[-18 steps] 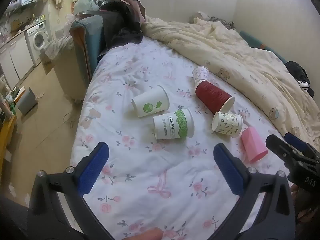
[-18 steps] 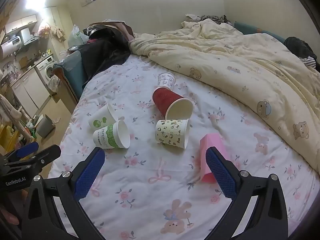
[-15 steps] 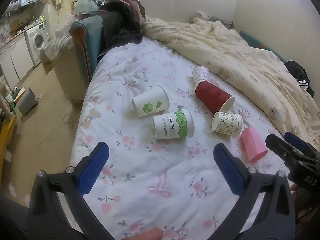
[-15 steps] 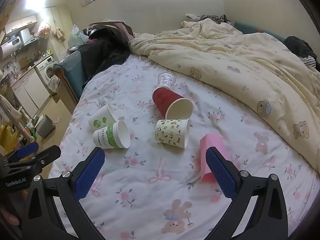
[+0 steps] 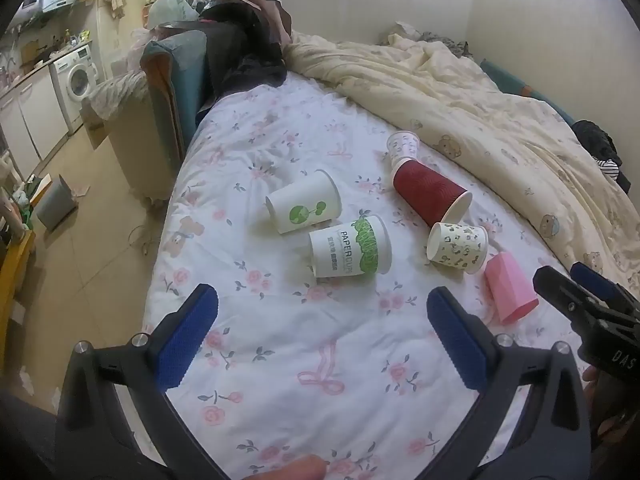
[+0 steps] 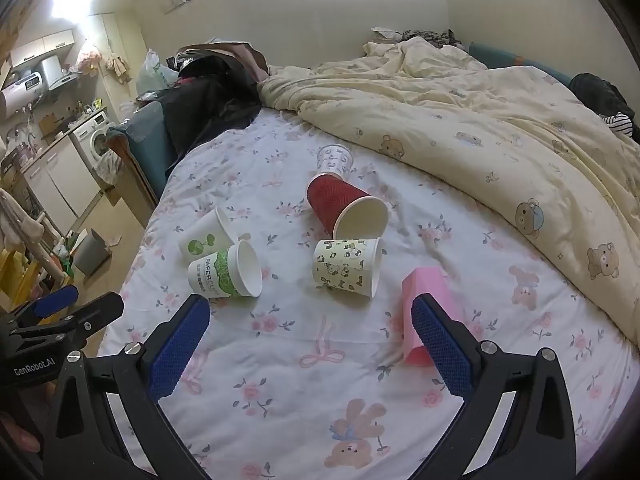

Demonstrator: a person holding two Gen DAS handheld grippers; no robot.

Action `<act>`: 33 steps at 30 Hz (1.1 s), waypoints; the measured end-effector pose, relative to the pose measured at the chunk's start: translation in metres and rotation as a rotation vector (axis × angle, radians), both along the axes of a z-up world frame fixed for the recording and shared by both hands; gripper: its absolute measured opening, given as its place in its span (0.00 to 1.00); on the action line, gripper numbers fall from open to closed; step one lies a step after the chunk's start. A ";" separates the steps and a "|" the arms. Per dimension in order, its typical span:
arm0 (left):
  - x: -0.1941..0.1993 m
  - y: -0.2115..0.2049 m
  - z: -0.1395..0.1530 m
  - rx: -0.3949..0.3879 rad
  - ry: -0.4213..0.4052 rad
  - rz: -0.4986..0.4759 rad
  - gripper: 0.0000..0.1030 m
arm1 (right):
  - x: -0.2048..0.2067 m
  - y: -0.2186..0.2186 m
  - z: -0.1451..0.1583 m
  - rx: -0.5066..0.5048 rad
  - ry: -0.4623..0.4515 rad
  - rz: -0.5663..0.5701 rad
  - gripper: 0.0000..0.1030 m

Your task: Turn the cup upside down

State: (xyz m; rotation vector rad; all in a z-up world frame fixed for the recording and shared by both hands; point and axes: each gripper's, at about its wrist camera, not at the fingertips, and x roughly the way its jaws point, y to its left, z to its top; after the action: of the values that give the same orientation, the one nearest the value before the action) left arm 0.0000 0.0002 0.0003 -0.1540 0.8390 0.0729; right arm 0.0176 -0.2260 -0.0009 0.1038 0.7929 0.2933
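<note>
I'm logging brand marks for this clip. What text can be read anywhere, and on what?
"PAPERCUP": on the green-banded white cup, lying on its side; the smaller line beside it is too blurred to read.
"GenRobot.AI": on the left gripper body, seen from the right wrist.
"DAS": on the right gripper body, cut off at the frame edge.
Appliance labels in the kitchen: too small.

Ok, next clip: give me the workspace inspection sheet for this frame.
Surface: floral bedsheet, soft, wrinkled.
Job's things: six cups, all lying on their sides: red cup, animal-print cup, PAPERCUP cup, green-tree cup, pink cup, small patterned cup.
Clutter: cream duvet, dark clothes.
Grippers: left gripper and right gripper open, empty, short of the cups.
Cables: nothing seen.
Surroundings: washing machine, grey bin.
</note>
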 end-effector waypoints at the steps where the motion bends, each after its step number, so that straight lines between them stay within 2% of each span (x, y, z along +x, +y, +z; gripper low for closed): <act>1: 0.000 0.000 0.000 0.000 0.000 0.000 1.00 | 0.000 0.000 0.000 0.000 0.000 0.000 1.00; 33: -0.004 0.006 -0.002 0.011 -0.001 0.000 1.00 | -0.001 0.002 0.000 0.002 0.000 0.002 1.00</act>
State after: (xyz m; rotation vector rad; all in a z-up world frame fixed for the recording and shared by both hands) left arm -0.0037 0.0067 -0.0017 -0.1436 0.8379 0.0774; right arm 0.0162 -0.2243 -0.0007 0.1050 0.7923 0.2957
